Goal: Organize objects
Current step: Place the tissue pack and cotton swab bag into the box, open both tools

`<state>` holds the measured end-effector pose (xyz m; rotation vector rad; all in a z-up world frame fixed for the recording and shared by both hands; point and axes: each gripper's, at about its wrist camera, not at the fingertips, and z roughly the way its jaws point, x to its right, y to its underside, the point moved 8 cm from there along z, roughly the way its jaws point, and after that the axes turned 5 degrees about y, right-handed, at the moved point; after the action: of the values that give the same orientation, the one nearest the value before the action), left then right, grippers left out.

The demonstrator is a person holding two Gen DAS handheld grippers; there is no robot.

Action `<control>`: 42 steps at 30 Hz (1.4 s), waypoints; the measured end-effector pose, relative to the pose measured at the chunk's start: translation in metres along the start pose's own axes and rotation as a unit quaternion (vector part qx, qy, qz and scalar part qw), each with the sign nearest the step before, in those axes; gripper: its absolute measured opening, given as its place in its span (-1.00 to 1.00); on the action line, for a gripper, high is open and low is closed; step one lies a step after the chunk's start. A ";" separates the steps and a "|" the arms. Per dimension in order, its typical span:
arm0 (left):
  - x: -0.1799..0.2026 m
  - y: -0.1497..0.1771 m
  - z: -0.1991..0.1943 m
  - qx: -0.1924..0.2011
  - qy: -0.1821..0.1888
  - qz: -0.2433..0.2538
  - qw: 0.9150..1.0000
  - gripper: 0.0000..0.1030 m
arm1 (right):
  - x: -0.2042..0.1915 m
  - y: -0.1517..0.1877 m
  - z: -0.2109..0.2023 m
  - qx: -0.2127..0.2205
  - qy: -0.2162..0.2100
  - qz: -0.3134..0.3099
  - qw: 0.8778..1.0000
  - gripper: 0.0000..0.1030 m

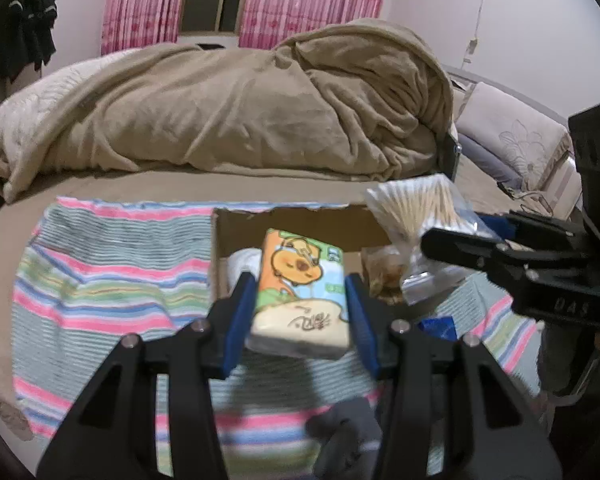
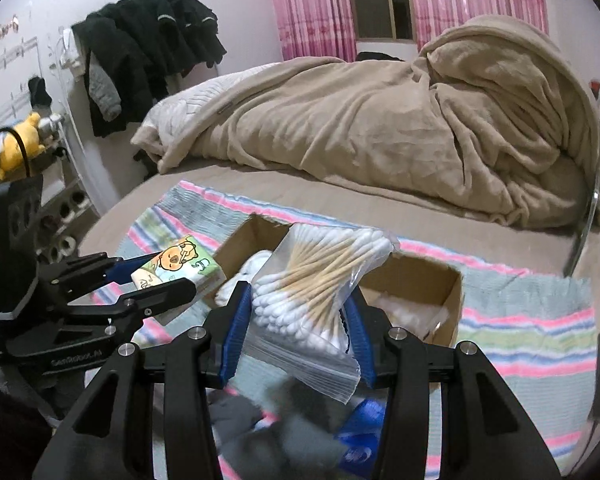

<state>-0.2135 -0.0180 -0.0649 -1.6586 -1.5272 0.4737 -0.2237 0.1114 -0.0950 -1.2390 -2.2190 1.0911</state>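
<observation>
On the bed point(image 1: 28, 204), a striped towel point(image 1: 112, 276) in pink, blue and green bands is spread over the near part of the mattress, and an open cardboard box point(image 1: 236, 224) stands on it toward the middle. The left tongs point(image 1: 300, 280) are clamped on a tissue pack point(image 1: 300, 292) printed with an orange cartoon animal; its two blue pads point(image 1: 240, 312) press the pack's long sides and hold it lifted over the box's near-left corner, tilted so the printed face looks up. In the right wrist view the same pack point(image 2: 176, 266) sits off to the left of the box point(image 2: 440, 280), held above the box's left wall. Inside the box something white shows at the left side, and more white material lies along the right end; what they are cannot be told. The right tongs point(image 2: 300, 300) are clamped on a clear zip bag of cotton swabs point(image 2: 316, 292), wooden sticks fanned upward and the sealed edge hanging down, held above the near edge of the box. In the left wrist view this bag point(image 1: 416, 212) appears just right of the box. Behind everything a tan blanket point(image 2: 380, 132) is heaped across the far side of the bed.
</observation>
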 end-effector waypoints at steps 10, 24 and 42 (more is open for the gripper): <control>-0.017 -0.001 0.054 -0.036 0.024 -0.041 0.998 -0.08 | 0.015 0.008 0.051 -0.039 -0.025 0.021 0.999 -0.06; -0.016 0.010 0.086 -0.075 0.006 -0.035 0.997 0.12 | 0.030 0.018 0.078 -0.062 -0.049 0.056 0.995 0.26; 0.002 0.011 -0.014 -0.016 0.002 -0.037 0.999 0.36 | 0.023 0.025 0.008 -0.034 -0.012 0.062 0.997 0.34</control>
<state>-0.1953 -0.0197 -0.0645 -1.6205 -1.5955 0.4079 -0.2275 0.1351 -0.1206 -1.4175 -2.2394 1.0879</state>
